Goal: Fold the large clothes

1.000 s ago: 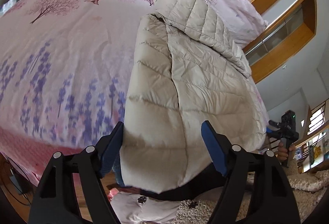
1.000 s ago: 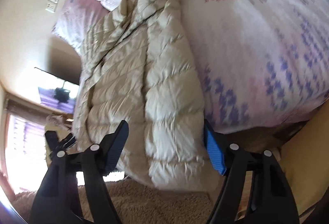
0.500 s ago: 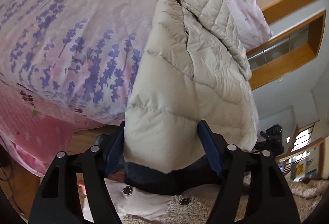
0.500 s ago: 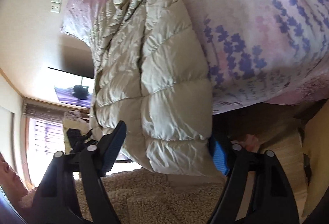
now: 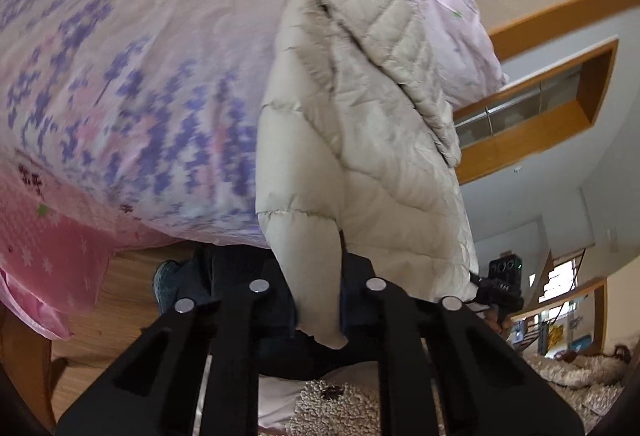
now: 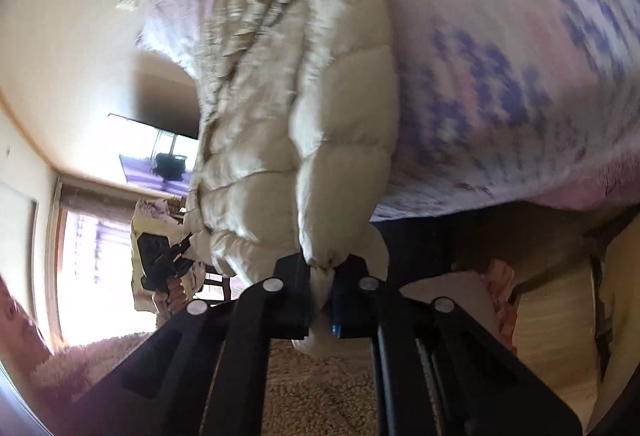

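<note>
A cream quilted puffer jacket (image 5: 360, 140) lay lengthwise on the pink floral bed cover (image 5: 120, 76), hem overhanging its edge. Left gripper (image 5: 318, 300) and right gripper (image 6: 322, 288) each clamped a hem corner. Folding looked barely begun.

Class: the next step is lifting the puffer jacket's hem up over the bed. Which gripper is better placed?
Neither alone: left gripper and right gripper each clamp a hem corner of the jacket.

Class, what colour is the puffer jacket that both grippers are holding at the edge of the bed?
Cream-beige puffer jacket; the left wrist view shows it best.
</note>
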A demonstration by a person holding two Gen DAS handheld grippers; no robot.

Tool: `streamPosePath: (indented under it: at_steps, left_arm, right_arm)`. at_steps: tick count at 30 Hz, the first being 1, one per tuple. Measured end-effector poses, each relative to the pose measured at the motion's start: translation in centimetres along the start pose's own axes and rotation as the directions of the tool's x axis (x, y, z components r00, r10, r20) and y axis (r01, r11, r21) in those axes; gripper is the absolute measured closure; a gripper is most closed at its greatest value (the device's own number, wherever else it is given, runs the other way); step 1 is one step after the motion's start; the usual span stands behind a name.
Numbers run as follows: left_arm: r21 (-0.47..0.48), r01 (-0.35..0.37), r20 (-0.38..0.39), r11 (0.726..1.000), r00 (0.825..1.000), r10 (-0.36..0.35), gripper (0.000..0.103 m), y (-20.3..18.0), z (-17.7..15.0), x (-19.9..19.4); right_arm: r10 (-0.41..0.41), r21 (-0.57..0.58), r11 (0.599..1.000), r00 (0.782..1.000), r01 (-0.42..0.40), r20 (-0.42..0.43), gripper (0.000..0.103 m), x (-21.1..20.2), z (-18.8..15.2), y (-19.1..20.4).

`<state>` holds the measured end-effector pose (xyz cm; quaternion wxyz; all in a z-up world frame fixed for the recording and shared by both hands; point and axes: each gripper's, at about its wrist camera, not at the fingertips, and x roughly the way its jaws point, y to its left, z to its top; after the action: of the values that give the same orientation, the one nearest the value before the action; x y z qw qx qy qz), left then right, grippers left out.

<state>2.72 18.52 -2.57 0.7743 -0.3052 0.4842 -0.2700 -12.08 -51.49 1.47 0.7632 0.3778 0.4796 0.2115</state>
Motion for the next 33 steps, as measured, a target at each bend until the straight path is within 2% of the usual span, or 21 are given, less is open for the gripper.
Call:
streamPosePath:
  at_steps: [2,5,11,17,21,26,27,30,33]
  left_arm:
    - [0.029,0.014,0.032,0.999,0.999,-0.015,0.093,-1.1,0.4,-0.9]
    - [0.07,0.046,0.11,0.996,0.992,-0.054,0.094,-2.7,1.2,-2.6]
    - [0.147,0.083,0.205,0.986,0.972,-0.112,0.095,-5.4,1.9,-5.1]
    - [0.214,0.08,0.281,0.974,0.949,-0.14,0.095,-7.6,4.8,-6.1]
    - [0.219,0.082,0.353,0.972,0.922,-0.157,0.095,-8.6,8.5,-6.3]
    - [0.234,0.065,0.424,0.97,0.891,-0.162,0.095,-10.8,14.8,-5.5]
    - [0.231,0.069,0.435,0.971,0.885,-0.166,0.095,-11.3,16.6,-5.0]
    - [0.217,0.076,0.453,0.973,0.875,-0.17,0.095,-12.0,20.6,-3.8]
    - [0.203,0.059,0.465,0.978,0.873,-0.149,0.095,-12.8,24.9,-1.8]
  right_arm:
    - [0.019,-0.049,0.999,0.999,-0.017,0.039,0.097,-0.9,0.5,1.5]
    - [0.091,-0.13,0.989,0.985,-0.072,0.148,0.097,-3.1,1.3,3.8]
    - [0.136,-0.244,0.967,0.955,-0.071,0.262,0.097,-5.5,2.1,7.1]
    - [0.201,-0.272,0.957,0.899,-0.097,0.389,0.097,-7.8,6.1,8.6]
    - [0.224,-0.283,0.954,0.864,-0.1,0.451,0.097,-8.4,10.1,10.4]
    - [0.175,-0.317,0.949,0.837,-0.002,0.518,0.097,-7.8,16.0,13.8]
    - [0.161,-0.32,0.947,0.831,0.021,0.533,0.097,-7.4,18.0,14.5]
    - [0.141,-0.311,0.949,0.819,0.048,0.557,0.097,-6.3,22.1,14.8]
    - [0.1,-0.291,0.953,0.809,0.09,0.58,0.097,-5.0,26.0,14.7]
